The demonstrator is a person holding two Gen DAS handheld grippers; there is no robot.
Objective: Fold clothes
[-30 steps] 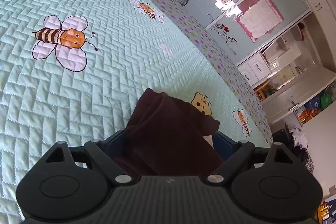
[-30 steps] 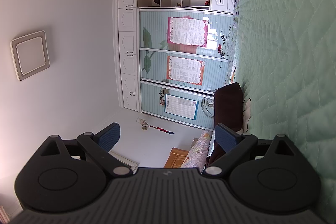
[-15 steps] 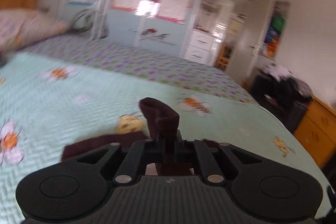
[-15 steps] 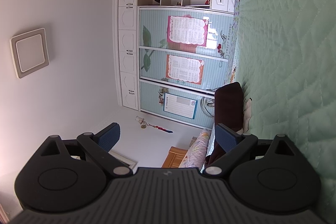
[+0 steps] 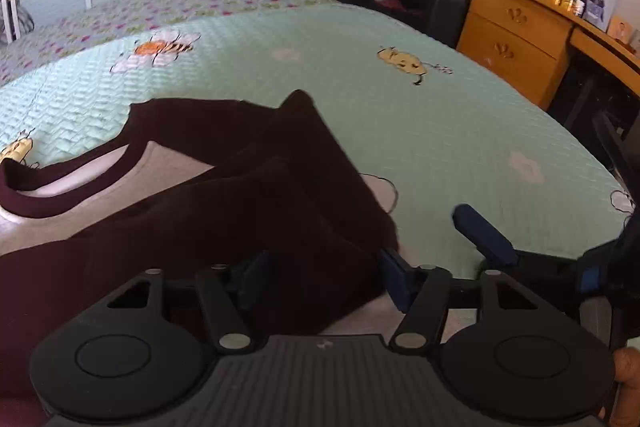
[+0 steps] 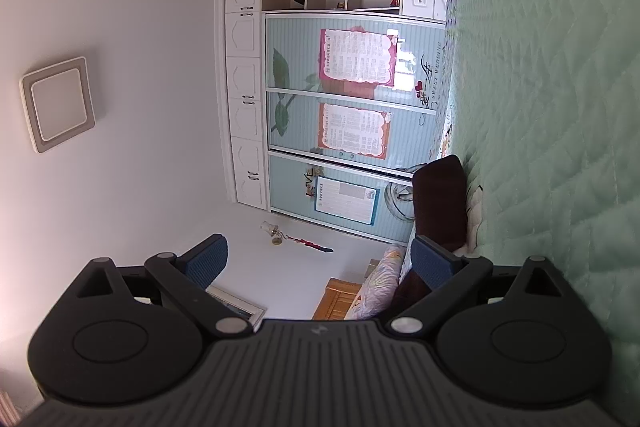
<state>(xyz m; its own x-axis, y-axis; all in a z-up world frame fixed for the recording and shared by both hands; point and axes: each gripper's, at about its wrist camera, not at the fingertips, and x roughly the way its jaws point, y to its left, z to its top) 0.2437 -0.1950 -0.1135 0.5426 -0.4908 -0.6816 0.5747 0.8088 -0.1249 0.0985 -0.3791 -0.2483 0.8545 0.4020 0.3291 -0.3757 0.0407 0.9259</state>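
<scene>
Left tool spread around maroon garment; right tool agape

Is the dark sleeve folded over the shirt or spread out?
Folded: the sleeve lies doubled across the shirt body, its end between the left gripper fingers.

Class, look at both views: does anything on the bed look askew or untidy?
Yes. The dark sleeve lies bunched and creased across the grey shirt rather than flat, with fabric between the left gripper's fingers. The quilt looks smooth.
</scene>
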